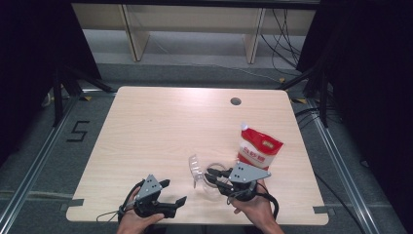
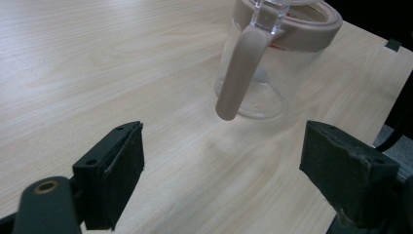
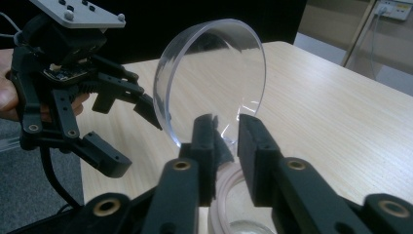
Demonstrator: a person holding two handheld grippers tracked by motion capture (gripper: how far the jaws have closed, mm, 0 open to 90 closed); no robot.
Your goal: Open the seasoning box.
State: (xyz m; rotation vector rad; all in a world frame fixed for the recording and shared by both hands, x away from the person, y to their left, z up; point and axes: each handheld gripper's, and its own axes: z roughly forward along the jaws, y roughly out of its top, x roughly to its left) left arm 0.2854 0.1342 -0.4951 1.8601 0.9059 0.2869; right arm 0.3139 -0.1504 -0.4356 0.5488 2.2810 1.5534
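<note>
While the clear jar [image 1: 214, 181] stands on the wooden table [image 1: 160, 126] near its front edge, its round transparent lid [image 3: 209, 80] is tipped up on its hinge. The right gripper [image 3: 226, 134] has its jaws narrow around the small tab at the lid's lower edge; whether the pads really press on it I cannot tell (a thin gap shows between them). The left gripper [image 2: 221, 156] has its jaws wide with nothing between them, and it points at the jar, which has a beige rim and a beige handle [image 2: 241, 73] hanging down its side. A red and white bag [image 1: 259, 146] stands just behind the jar, toward the right side of the table.
</note>
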